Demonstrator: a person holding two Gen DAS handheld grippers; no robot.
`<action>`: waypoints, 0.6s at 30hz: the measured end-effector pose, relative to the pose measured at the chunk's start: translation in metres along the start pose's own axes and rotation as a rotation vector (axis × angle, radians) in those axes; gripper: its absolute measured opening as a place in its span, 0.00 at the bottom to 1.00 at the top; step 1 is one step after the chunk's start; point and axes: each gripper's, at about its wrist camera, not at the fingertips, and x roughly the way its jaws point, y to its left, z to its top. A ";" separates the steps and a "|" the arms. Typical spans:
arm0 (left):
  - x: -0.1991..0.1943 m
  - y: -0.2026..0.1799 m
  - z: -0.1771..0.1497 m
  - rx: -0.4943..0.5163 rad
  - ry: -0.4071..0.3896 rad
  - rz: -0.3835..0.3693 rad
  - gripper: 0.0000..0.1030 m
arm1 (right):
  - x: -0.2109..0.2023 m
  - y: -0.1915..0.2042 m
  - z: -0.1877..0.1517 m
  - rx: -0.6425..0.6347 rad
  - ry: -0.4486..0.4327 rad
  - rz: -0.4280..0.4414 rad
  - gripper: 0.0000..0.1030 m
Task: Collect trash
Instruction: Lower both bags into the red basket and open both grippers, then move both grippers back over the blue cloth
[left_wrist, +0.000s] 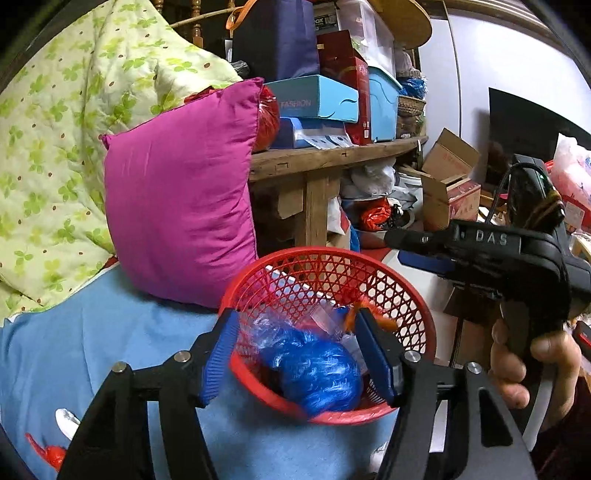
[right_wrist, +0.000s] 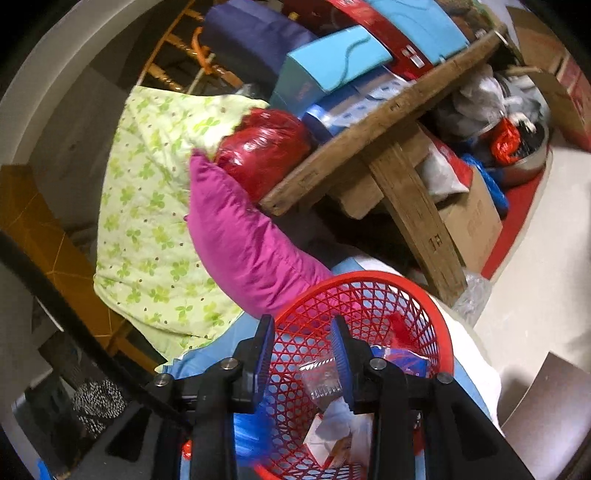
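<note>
The red mesh basket (left_wrist: 391, 288) is sitting on the blue bedsheet (left_wrist: 92, 343), just near of the magenta pillow (left_wrist: 181, 206). The left gripper (left_wrist: 299, 347) is hanging released over it, jaws apart around a crumpled blue plastic bag (left_wrist: 317, 369) inside. The right gripper (right_wrist: 303, 354) is hovering, also released, straddling the basket's left rim.

Right claw (right_wrist: 303, 354): blue pads parted, straddling near wall of red mesh basket (right_wrist: 439, 332); one finger outside rim, other inside. Nothing gripped.
Basket contents: clear wrapper (right_wrist: 321, 384), white crumpled paper (right_wrist: 340, 417), blue plastic (right_wrist: 251, 428), red/blue pkt (right_wrist: 402, 360).
Behind basket: magenta pillow (right_wrist: 243, 243), green floral quilt (right_wrist: 147, 206).
Wooden counter (right_wrist: 373, 129) w/ red bag (right_wrist: 262, 147), teal boxes (right_wrist: 332, 62).
Cardboard box (right_wrist: 472, 218) under counter.
</note>
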 end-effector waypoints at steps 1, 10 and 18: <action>-0.002 0.005 -0.004 -0.008 0.000 0.010 0.65 | 0.001 0.000 -0.001 0.002 0.002 0.004 0.46; -0.054 0.096 -0.078 -0.205 0.040 0.166 0.66 | -0.002 0.048 -0.017 -0.127 -0.010 0.044 0.62; -0.125 0.199 -0.159 -0.380 0.049 0.427 0.66 | 0.032 0.129 -0.055 -0.273 0.100 0.142 0.64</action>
